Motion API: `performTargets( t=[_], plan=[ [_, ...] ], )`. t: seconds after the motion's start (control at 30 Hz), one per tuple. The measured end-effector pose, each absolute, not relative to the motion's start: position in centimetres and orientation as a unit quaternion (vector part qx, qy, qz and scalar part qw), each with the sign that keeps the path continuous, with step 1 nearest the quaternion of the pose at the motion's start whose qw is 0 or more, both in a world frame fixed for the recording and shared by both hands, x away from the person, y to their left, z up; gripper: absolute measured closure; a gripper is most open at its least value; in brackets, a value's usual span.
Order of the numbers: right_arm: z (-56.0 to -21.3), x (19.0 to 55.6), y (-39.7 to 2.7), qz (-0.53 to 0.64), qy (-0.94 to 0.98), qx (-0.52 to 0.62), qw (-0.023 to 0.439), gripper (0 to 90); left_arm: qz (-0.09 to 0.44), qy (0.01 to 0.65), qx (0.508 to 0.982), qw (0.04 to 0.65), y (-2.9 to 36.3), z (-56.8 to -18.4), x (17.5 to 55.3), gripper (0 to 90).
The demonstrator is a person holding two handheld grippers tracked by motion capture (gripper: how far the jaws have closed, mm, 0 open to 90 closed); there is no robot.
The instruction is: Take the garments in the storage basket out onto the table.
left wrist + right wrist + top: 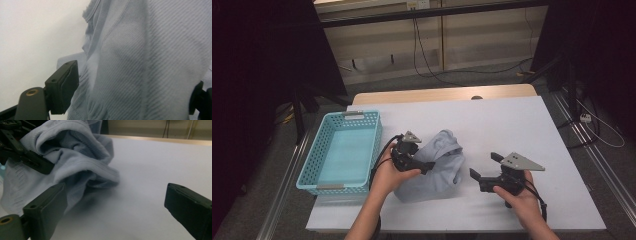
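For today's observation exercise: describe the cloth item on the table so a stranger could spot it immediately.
Start at the white table, with a turquoise basket at its left edge. Just right of the basket lies a crumpled pale blue-grey knit garment. It is the one soft, ribbed thing there, and the left gripper reaches into its folds.

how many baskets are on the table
1: a light blue basket at the table's left edge, beside the pale blue cloth. Nothing suggests another hidden.
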State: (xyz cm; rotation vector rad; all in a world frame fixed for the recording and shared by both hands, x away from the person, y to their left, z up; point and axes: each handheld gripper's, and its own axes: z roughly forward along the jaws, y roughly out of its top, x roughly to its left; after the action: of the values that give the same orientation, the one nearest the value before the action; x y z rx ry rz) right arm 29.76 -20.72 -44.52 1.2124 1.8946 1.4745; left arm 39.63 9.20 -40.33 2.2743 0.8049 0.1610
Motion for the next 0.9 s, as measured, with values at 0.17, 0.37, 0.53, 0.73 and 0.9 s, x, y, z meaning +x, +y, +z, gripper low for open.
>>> performTargets(
  t=[0.17,0.37,0.53,0.73,0.9],
  plan=[
    [-44.7,30.4,-19.2,0.545,0.691,0.434,0.190,10.7,0.069,0.310,0.879,0.355,9.4,-40.2,39.5,19.2],
    [-45.2,31.2,-18.1,0.544,0.699,0.442,0.139,33.1,0.071,0.315,0.878,0.354,9.7,-40.3,39.6,19.0],
    [-45.3,31.4,-17.7,0.550,0.707,0.429,0.115,41.8,0.072,0.311,0.879,0.355,9.6,-40.2,39.6,19.1],
    [-45.3,31.6,-16.6,0.549,0.717,0.421,0.079,60.0,0.072,0.312,0.879,0.355,9.5,-40.2,39.5,19.1],
    [-45.8,32.0,-15.7,0.529,0.733,0.424,0.062,84.5,0.074,0.311,0.878,0.356,9.6,-40.2,39.4,19.0]
  ],
)
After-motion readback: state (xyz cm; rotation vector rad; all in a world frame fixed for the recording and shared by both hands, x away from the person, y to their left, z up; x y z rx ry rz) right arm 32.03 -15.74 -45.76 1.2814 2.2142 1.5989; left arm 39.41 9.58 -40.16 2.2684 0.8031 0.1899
